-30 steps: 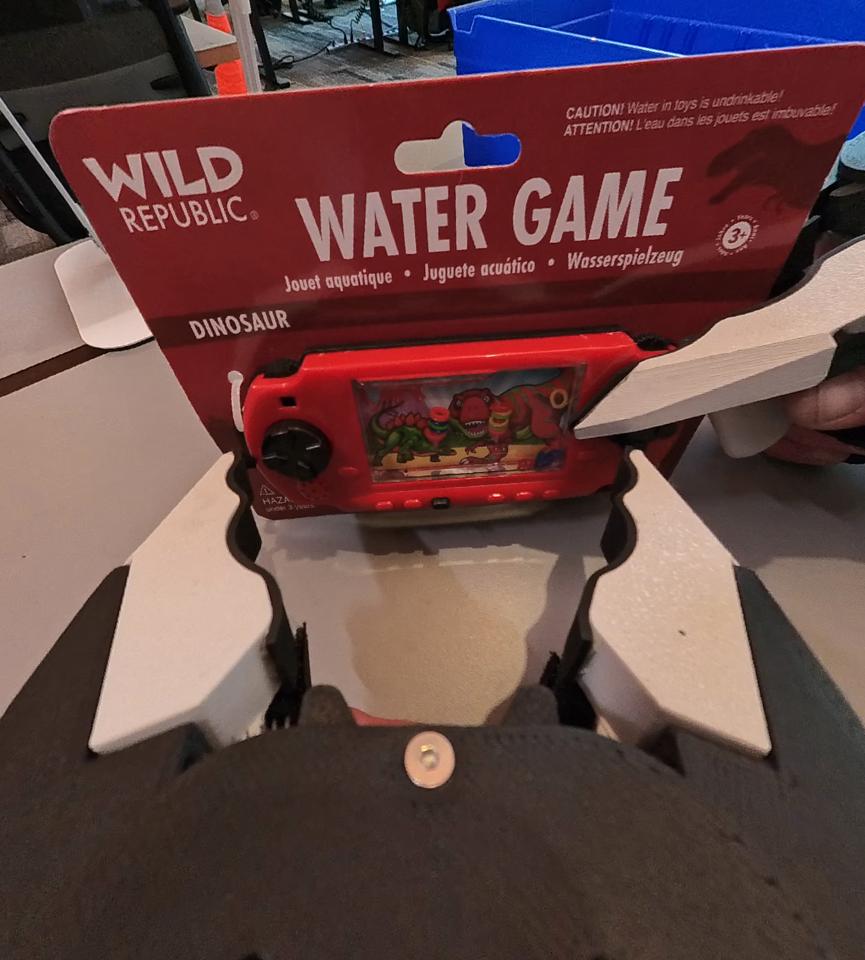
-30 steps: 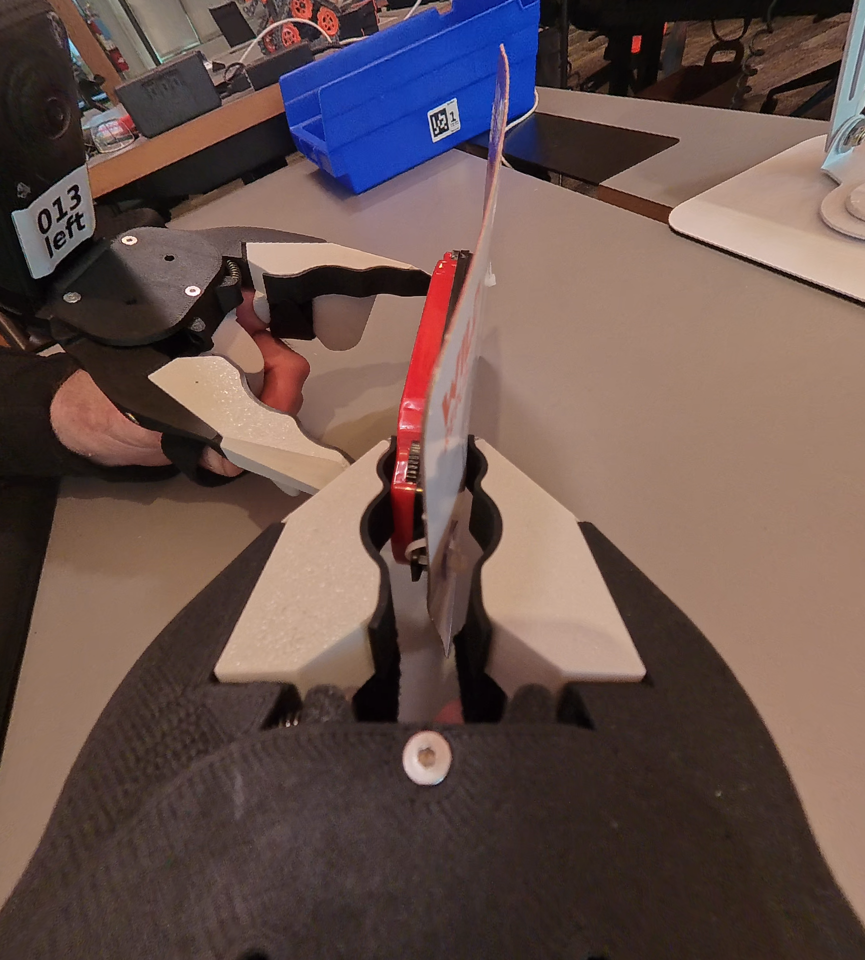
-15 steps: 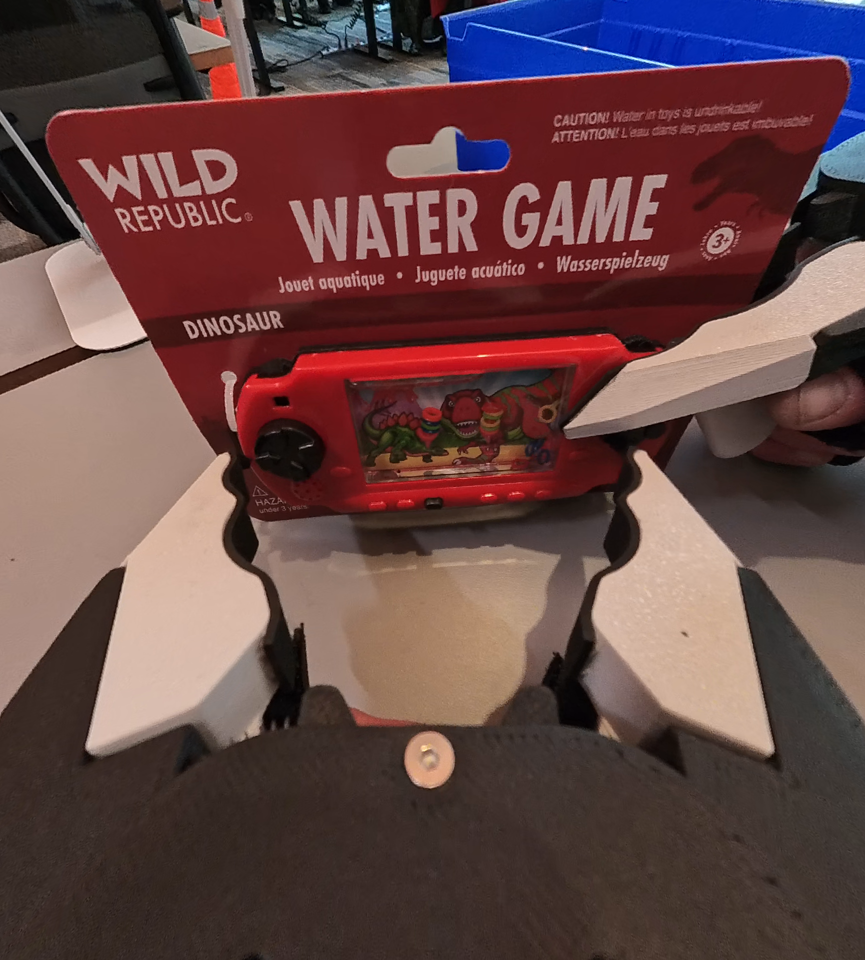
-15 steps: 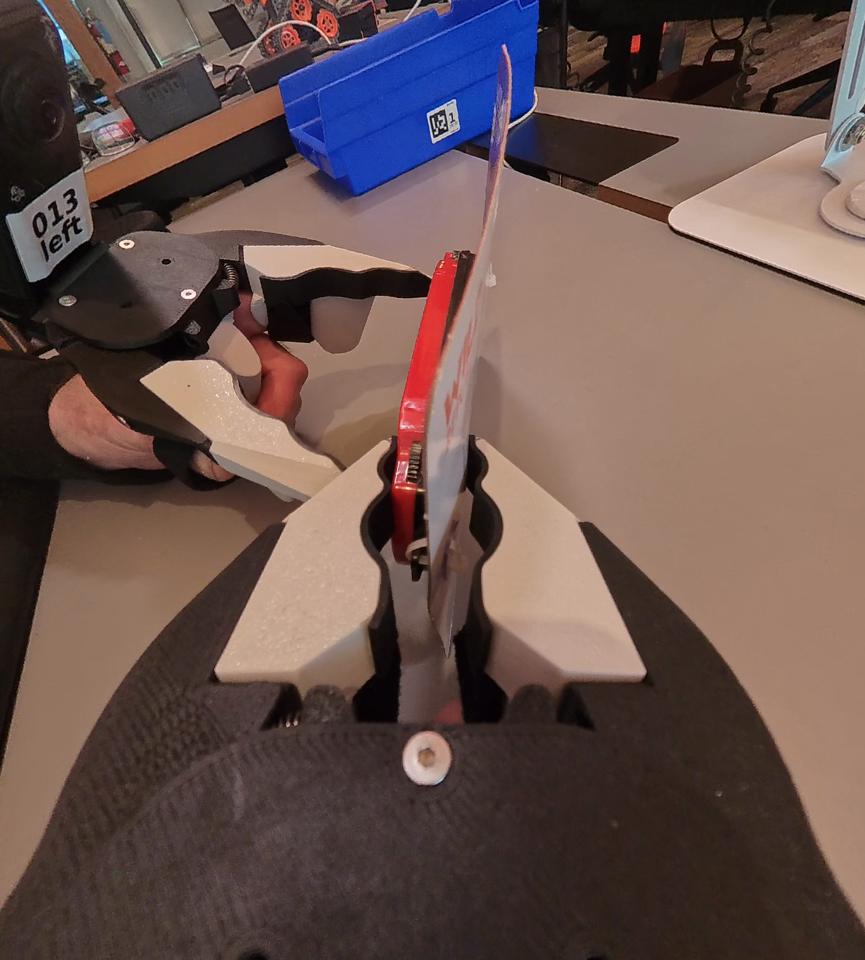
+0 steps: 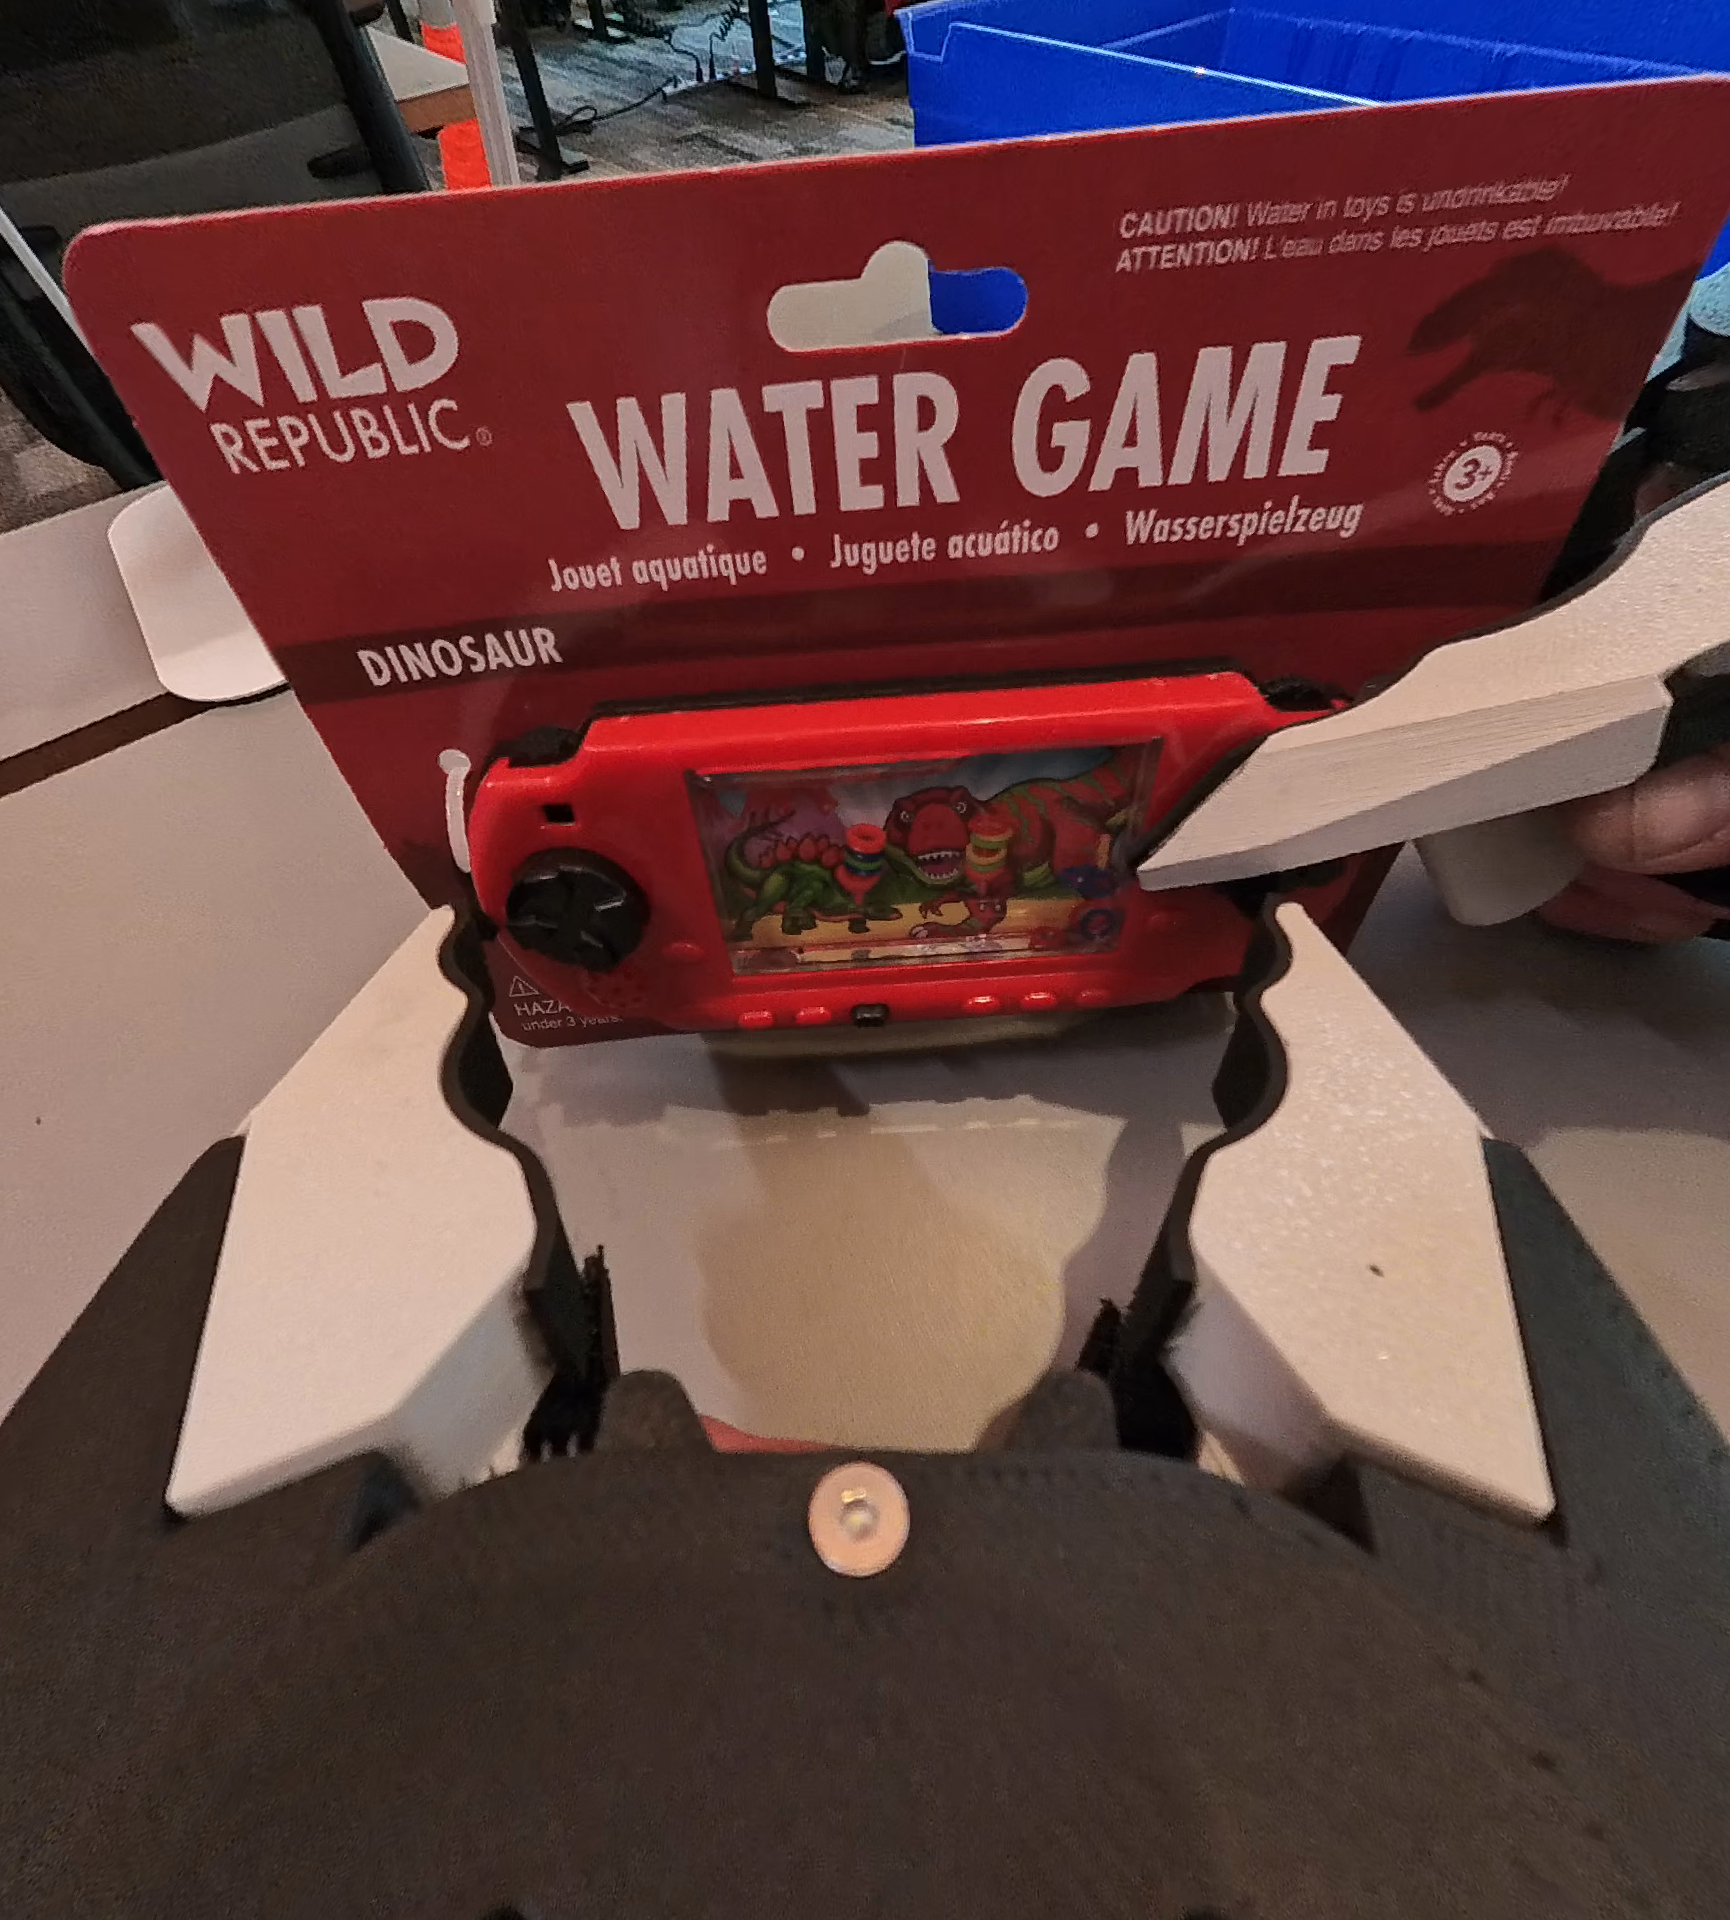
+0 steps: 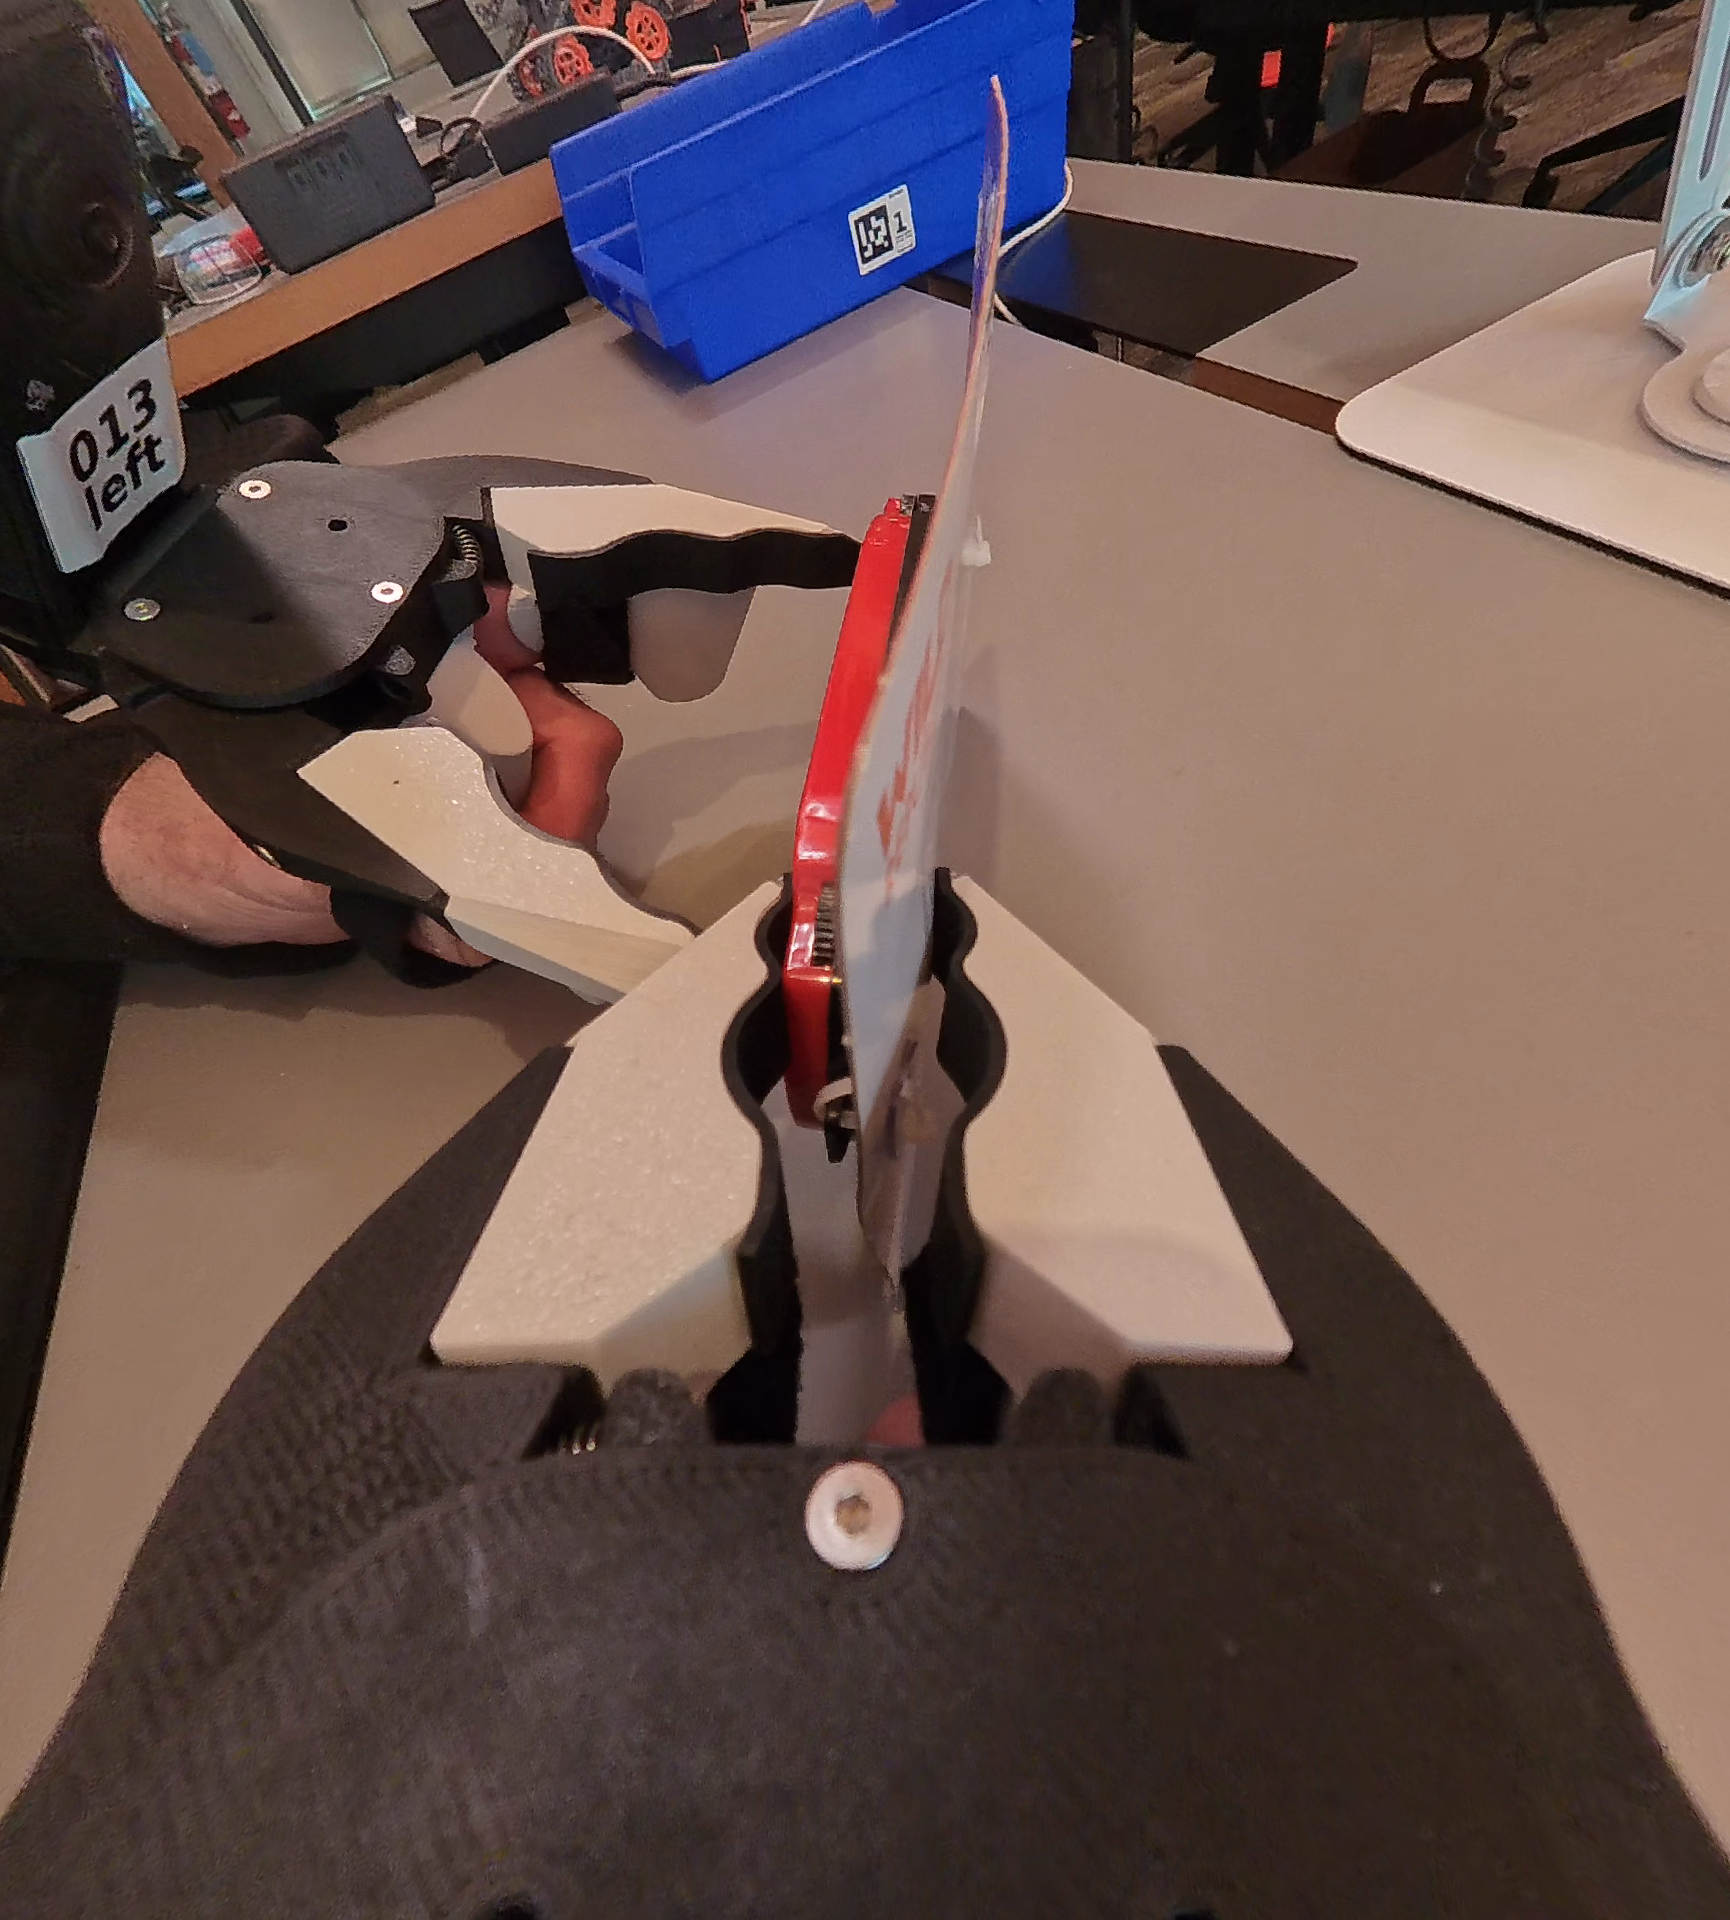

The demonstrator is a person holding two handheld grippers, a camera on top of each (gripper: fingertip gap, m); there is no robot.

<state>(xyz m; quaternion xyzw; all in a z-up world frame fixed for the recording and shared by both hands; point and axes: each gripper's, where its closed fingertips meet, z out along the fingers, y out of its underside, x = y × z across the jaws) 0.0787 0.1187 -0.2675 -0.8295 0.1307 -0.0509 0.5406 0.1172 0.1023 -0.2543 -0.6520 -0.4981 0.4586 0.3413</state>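
the right hand-held gripper [image 6: 856, 987] clamped the red handheld water game [image 6: 830, 831] on its backing card [image 5: 840, 468], upright on the grey worktop [image 6: 1360, 831]; the left hand-held gripper [image 5: 866, 997] gaped wide, empty, facing it.

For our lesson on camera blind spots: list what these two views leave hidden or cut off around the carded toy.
- Left wrist view: the red toy console's right end, covered by the right hand-held gripper.
- Left wrist view: the blue bin, cut by the top edge and hidden behind the backing card.
- Right wrist view: the card's front, seen edge-on.
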